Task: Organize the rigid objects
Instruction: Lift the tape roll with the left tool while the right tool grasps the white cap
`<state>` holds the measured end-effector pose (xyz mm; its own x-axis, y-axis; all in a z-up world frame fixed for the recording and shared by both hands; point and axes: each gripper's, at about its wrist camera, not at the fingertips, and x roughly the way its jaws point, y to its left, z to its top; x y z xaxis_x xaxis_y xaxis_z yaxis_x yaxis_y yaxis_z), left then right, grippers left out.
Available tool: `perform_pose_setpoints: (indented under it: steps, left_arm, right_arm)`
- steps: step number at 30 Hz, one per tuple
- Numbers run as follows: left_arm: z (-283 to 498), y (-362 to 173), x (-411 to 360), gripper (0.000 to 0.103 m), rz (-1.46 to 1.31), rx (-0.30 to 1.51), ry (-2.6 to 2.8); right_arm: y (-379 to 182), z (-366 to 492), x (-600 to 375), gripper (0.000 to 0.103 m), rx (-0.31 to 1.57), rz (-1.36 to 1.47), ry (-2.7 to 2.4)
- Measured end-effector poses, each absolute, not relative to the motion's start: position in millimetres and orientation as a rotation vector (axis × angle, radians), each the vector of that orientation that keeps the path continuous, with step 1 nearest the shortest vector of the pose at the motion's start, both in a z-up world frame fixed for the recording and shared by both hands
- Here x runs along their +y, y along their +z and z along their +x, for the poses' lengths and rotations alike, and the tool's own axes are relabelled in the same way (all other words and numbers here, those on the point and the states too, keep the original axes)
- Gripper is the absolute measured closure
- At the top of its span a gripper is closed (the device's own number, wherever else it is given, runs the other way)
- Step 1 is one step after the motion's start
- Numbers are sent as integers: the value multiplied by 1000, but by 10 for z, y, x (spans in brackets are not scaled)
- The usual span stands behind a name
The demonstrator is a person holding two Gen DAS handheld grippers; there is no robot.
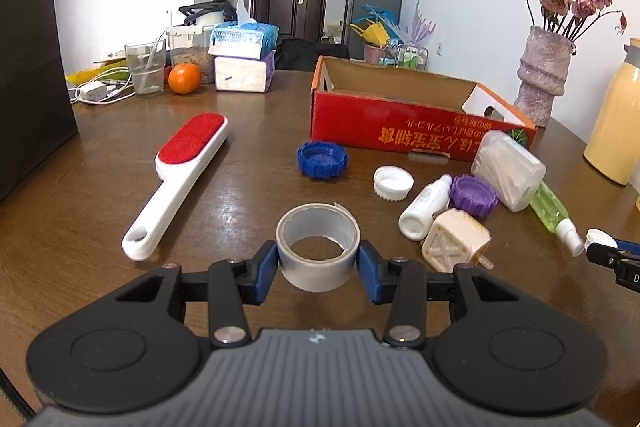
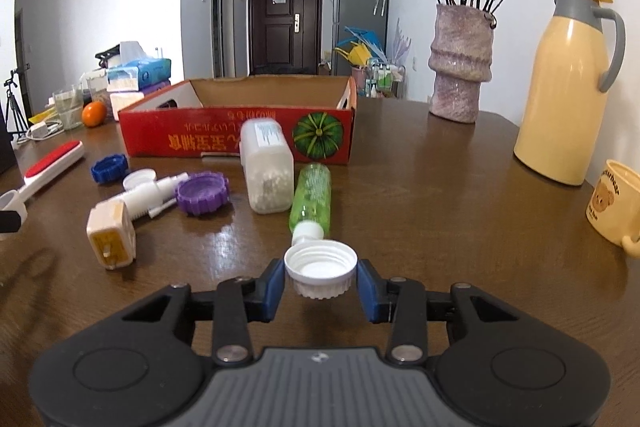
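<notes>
Holding stuff in both grippers right now. The left gripper [image 1: 318,259] has its jaws pressed on both sides of a roll of tape [image 1: 318,247], which looks lifted just off the counter [image 1: 100,187]. The right gripper [image 2: 320,277] has its jaws clamped narrow around a white cap [image 2: 320,269], open side up, also looking slightly raised.

Just ahead of that cap lies a green bottle [image 2: 314,195], its nozzle nearly touching the cap. Beside it is a clear tub of cotton swabs [image 2: 267,167], then a purple lid [image 2: 202,191], a small white bottle [image 2: 154,193] and a cream block [image 2: 111,231]. Further left sit another white lid [image 1: 393,183], a blue lid [image 1: 322,159] and a lint brush [image 1: 182,183].

The red cardboard box [image 2: 224,133] at the back looks like the drop spot, and what shows of its inside looks bare. Best bet is probably to raise both pieces enough to pass over the clutter and the box wall, keep the cap level so it doesn't twist out, and mind that green bottle on the way.
</notes>
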<state>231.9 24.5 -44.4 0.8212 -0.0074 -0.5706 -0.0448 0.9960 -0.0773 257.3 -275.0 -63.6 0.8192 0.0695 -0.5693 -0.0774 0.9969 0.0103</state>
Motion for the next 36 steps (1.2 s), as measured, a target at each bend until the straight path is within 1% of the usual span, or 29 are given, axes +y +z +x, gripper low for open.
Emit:
perform_pose_setpoints:
  steps: [20,36]
  left_arm:
    - [2696,58,-108,59,-94,507,-77]
    - [3241,306,-312,59,-91,458,-77]
  right_arm:
    - [-115,2972,-2566,65,491,8,119]
    - [121,3538,-2405,65,442,37,165]
